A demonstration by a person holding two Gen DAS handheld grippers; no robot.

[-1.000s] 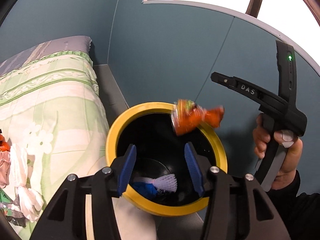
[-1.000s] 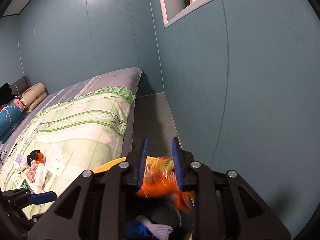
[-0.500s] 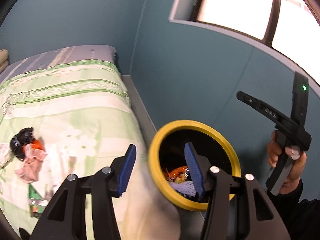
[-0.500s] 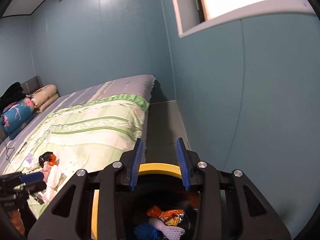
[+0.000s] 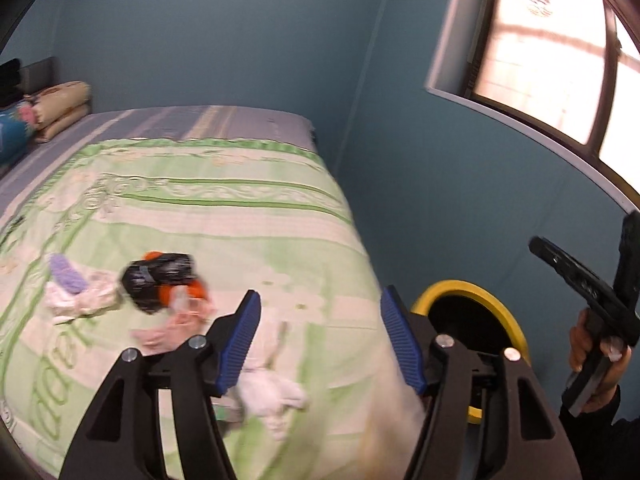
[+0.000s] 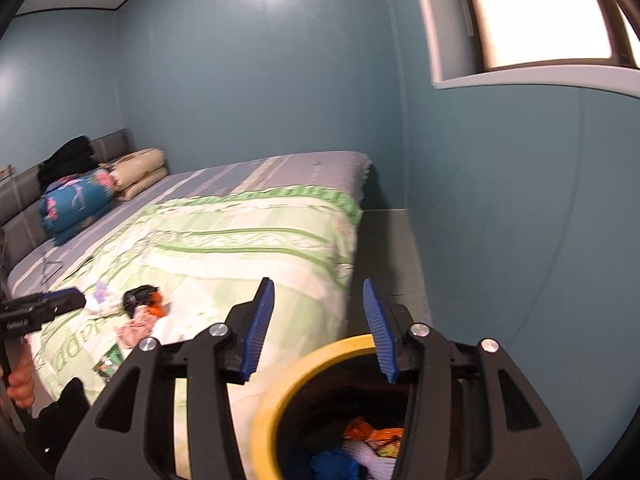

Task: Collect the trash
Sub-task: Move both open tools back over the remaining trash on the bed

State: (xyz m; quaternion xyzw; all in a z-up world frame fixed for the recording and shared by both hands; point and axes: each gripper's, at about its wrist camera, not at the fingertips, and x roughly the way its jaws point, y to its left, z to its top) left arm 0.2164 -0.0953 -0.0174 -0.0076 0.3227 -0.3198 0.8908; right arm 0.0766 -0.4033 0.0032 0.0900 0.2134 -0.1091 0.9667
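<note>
Trash heap [image 5: 160, 296] of black, orange, pink and white scraps lies on the green quilt [image 5: 224, 216], near its edge beside the yellow-rimmed bin [image 6: 276, 396], which has an orange wrapper [image 6: 372, 436] inside. My left gripper [image 5: 320, 340] hangs over the quilt, jaws spread, nothing held. My right gripper [image 6: 320, 328] sits above the bin, jaws apart, empty too.

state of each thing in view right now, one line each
left tool: open, empty
right tool: open, empty
yellow-rimmed black bin: upright, holds orange wrapper and other trash
black and orange wrapper: lying on green quilt
white crumpled tissue: lying on quilt
</note>
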